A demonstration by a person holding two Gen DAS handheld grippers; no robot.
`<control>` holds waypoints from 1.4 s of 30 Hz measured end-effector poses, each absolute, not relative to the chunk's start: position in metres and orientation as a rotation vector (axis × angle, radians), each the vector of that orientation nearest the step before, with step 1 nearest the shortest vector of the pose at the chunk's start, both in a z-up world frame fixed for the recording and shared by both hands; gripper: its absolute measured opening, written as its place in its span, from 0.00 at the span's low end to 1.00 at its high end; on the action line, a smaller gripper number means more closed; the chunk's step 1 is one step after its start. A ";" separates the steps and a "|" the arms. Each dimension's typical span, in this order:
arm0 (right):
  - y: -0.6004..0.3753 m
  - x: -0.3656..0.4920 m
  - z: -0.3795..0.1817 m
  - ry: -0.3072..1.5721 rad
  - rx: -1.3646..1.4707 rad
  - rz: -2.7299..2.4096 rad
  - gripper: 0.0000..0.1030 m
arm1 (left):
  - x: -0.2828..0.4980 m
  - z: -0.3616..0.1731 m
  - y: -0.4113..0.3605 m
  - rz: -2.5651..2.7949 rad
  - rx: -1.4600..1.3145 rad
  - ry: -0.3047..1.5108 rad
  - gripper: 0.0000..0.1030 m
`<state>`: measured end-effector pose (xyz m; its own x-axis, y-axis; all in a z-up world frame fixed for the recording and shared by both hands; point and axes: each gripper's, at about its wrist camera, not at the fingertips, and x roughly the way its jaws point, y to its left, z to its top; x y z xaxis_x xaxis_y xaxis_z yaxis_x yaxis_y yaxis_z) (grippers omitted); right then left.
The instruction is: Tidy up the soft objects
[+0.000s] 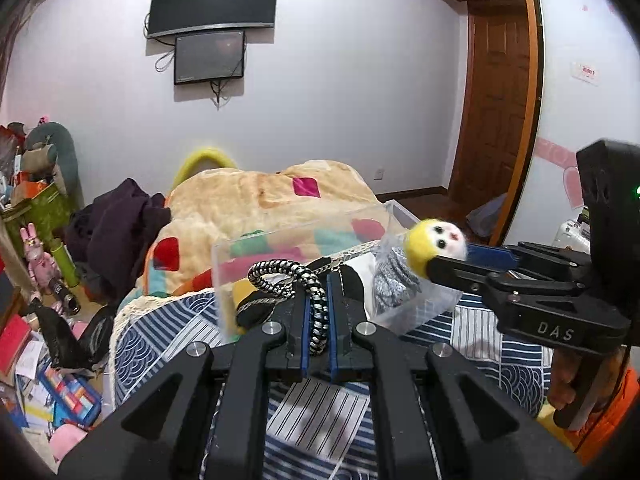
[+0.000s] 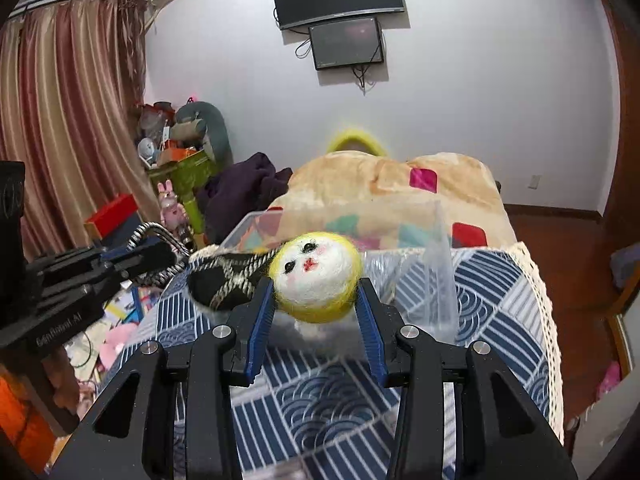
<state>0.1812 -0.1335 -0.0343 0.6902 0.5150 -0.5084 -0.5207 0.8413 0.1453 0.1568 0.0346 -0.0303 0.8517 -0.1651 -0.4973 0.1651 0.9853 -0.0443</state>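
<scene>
My left gripper [image 1: 319,280] is shut on a black-and-white braided cord [image 1: 280,278] and holds it just above a clear plastic box [image 1: 280,240] on the bed. The cord also shows in the right wrist view [image 2: 140,236]. My right gripper [image 2: 316,284] is shut on a yellow-and-white felt face ball [image 2: 316,276] and holds it over the box's right side. The ball also shows in the left wrist view [image 1: 436,246], with the right gripper [image 1: 452,260] coming in from the right. A black soft item [image 2: 224,284] and a grey knit item [image 1: 394,284] lie in the box.
The box stands on a blue-and-white patterned bedspread [image 2: 320,400]. A beige blanket with coloured patches [image 1: 260,200] is heaped behind it. A dark purple garment [image 1: 120,232] lies at the bed's left. The floor at left is cluttered with books and toys [image 1: 52,380].
</scene>
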 end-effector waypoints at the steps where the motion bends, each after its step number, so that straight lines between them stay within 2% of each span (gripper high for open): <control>1: -0.131 0.183 -0.035 0.566 -0.013 0.579 0.37 | 0.161 -0.033 0.034 -0.176 0.002 0.531 0.06; 13: -0.106 0.207 -0.063 0.657 -0.098 0.578 0.38 | 0.212 -0.068 0.031 -0.215 -0.027 0.693 0.07; 19: -0.111 0.209 -0.061 0.681 -0.082 0.583 0.40 | 0.207 -0.066 0.036 -0.210 -0.040 0.707 0.20; 22: -0.114 0.208 -0.056 0.671 -0.078 0.583 0.46 | 0.202 -0.061 0.038 -0.207 -0.051 0.695 0.32; 24: -0.116 0.204 -0.052 0.652 -0.079 0.576 0.51 | 0.198 -0.058 0.039 -0.195 -0.048 0.682 0.46; 26: -0.117 0.201 -0.047 0.634 -0.078 0.570 0.55 | 0.194 -0.052 0.038 -0.176 -0.036 0.657 0.52; 29: -0.123 0.198 -0.039 0.612 -0.066 0.569 0.57 | 0.191 -0.048 0.038 -0.179 -0.030 0.643 0.60; 35: -0.133 0.191 -0.027 0.575 -0.050 0.562 0.58 | 0.183 -0.046 0.044 -0.163 -0.019 0.657 0.61; 42: -0.145 0.174 -0.008 0.510 -0.027 0.555 0.58 | 0.146 -0.016 0.057 -0.116 -0.069 0.530 0.62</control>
